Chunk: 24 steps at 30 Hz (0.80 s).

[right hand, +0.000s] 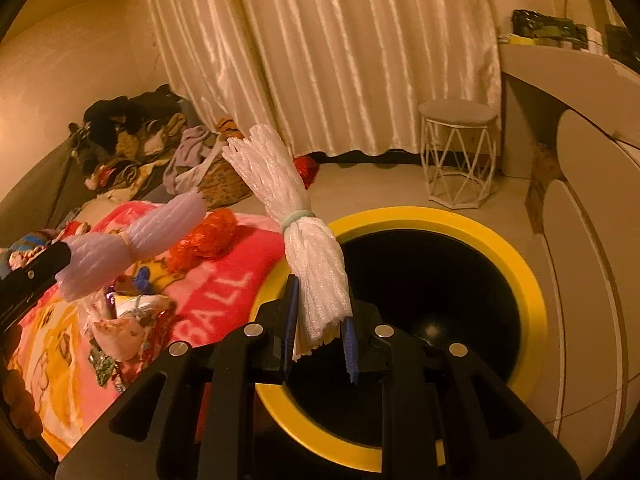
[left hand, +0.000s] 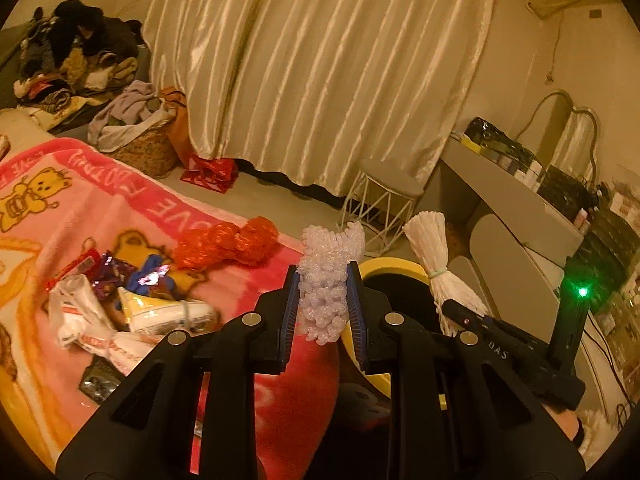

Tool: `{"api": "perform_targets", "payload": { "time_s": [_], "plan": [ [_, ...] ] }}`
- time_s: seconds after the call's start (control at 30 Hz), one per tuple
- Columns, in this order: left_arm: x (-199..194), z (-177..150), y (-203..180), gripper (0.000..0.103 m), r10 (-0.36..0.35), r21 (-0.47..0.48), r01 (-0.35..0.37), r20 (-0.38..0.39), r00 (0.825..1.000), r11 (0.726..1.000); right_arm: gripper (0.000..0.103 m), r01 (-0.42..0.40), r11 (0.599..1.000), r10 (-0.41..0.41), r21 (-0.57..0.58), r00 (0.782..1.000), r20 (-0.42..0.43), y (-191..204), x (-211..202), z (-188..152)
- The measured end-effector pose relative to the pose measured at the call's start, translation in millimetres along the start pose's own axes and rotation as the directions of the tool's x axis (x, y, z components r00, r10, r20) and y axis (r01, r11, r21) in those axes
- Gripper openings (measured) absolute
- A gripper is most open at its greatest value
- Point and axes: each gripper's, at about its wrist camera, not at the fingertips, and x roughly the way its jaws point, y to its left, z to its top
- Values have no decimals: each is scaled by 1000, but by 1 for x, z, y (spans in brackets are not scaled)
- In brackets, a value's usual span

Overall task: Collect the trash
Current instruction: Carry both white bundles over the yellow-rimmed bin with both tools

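Trash held, left: pale lilac foam-net sleeve bundle [left hand: 326,280], clenched between left gripper [left hand: 323,300] fingers, upright, poking above the tips.
Trash held, right: white foam-net sleeve bundle tied with a pale green band [right hand: 308,240], pinched at its lower end by right gripper [right hand: 320,332] fingers.
Bin: round black bin with yellow rim [right hand: 532,280], on the floor beside the bed; white bundle hangs over its near edge.
Trash left: red mesh netting [left hand: 228,242] and pile of crumpled wrappers [left hand: 120,304] on pink bear-print blanket [left hand: 132,208].
Step, judged: carry both bundles to the bin.
How to do well: centre each gripper over the dark opening before letting go; the bundles look light and springy, so drop low; release one at a time; lilac bundle is not yet over the rim.
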Motion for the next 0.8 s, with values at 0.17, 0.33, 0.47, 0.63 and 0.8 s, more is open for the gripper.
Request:
{"api": "perform_targets", "payload": {
  "time_s": [0.17,0.33,0.47,0.63,0.8],
  "plan": [
    [9,-5,-13,17,-15,24,15,-21,1000,1000,19,34,999,-34,39,999,-5,-18,-1,0],
    [16,-9,-27,17,-28,51,30,-43,999,998,19,66,995,-65,76,998,-20,-34,0,-3],
    [25,-13,-36,17,-33,69,38,-65,997,997,19,92,990,-88,107,995,-38,-46,2,-5],
    [35,-17,-47,17,-38,88,46,-91,995,995,19,113,983,-105,145,993,-57,-62,3,-8],
    [49,-21,-57,17,-39,108,53,-125,991,993,19,125,977,-114,172,991,-77,-73,5,-10]
  ]
}}
